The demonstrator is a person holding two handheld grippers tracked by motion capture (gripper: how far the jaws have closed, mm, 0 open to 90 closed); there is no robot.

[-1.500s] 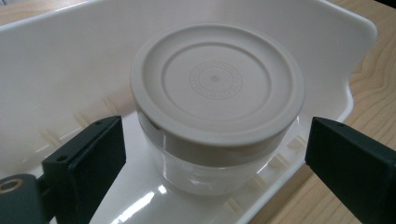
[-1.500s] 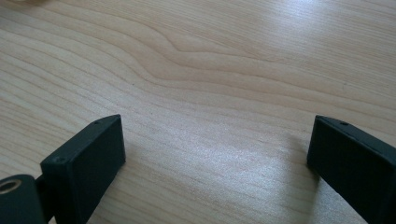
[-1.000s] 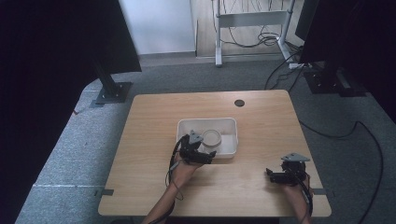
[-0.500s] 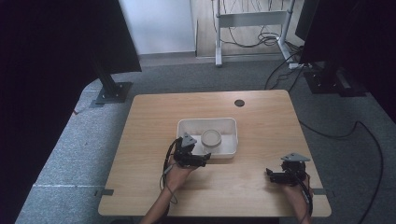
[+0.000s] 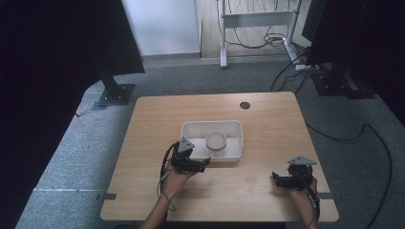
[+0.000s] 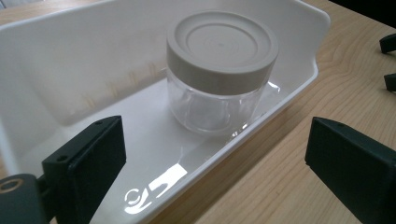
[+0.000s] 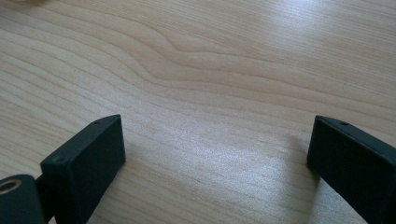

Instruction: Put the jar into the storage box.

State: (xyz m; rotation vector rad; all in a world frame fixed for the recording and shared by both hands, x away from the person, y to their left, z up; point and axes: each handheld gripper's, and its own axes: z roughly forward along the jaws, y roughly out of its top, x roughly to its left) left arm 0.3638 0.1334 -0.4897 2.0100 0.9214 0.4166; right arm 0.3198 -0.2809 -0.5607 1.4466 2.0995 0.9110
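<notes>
A white tray (image 5: 235, 127) sat near the middle of a wooden table (image 5: 157, 114). Inside the tray stood a clear jar (image 5: 216, 141) with a pale round lid (image 6: 222, 43). The jar stood upright and its lid was on. In the left gripper view the jar was close to the tray's long near wall, and light shone on the tray floor in front of it. The left gripper (image 5: 206, 163) was held just beside the near left corner of the tray. Its jaws were wide apart and held nothing. In its own view one jaw was over the tray and the other was over the bare wood, so the tray's near wall ran between them. The right gripper (image 5: 273, 177) was well apart from the tray, near the right front corner of the table. Its jaws were wide apart too, with bare wood between them. A small dark hole (image 5: 245, 105) sat in the table near the far edge.
</notes>
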